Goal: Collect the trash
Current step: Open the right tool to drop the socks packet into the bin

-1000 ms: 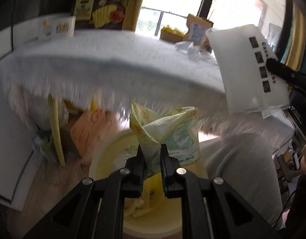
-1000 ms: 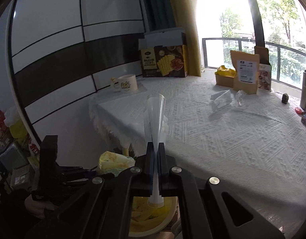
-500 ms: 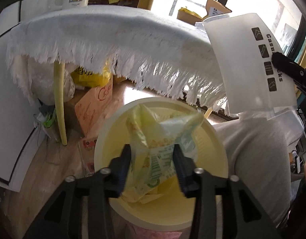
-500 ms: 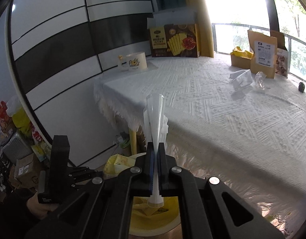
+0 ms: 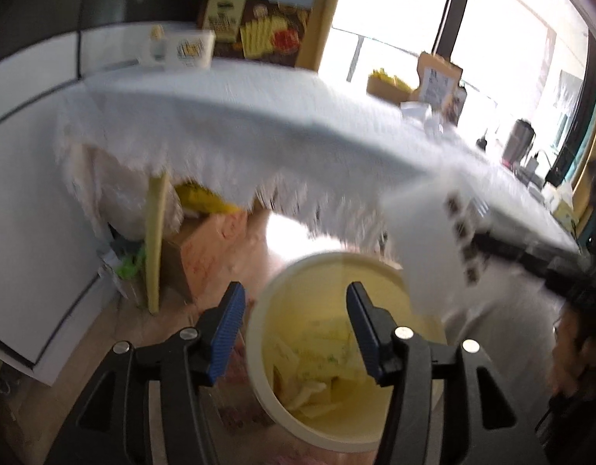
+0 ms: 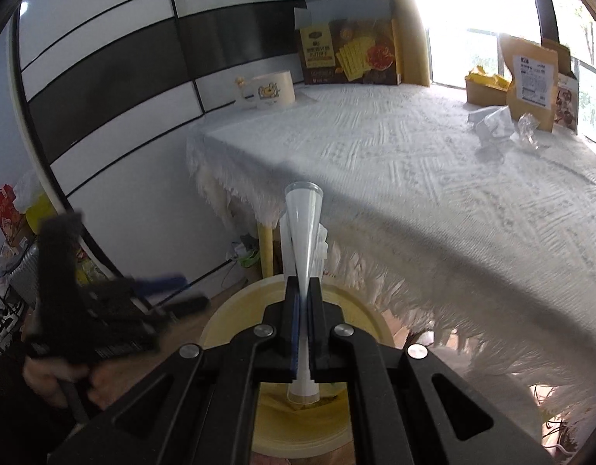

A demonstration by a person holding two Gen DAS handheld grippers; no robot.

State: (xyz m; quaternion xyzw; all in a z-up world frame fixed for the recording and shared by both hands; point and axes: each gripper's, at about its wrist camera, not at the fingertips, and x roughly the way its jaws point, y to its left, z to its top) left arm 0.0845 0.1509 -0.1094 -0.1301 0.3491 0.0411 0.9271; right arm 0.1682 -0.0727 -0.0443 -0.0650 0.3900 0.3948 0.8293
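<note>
Beneath the fringed white-clothed bench [image 6: 433, 178], a round pale-yellow bin [image 5: 259, 333] is overhung by the left claw [image 5: 296, 329], just spread and empty, while a flat translucent white plastic pouch [image 6: 302, 232], pinched by the right claw [image 6: 303, 329], could be dropped outside the rim if released early.

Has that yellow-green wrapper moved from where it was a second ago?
Yes. It left the left gripper, whose jaws have just been opening, and now lies down inside the yellow bin.
</note>
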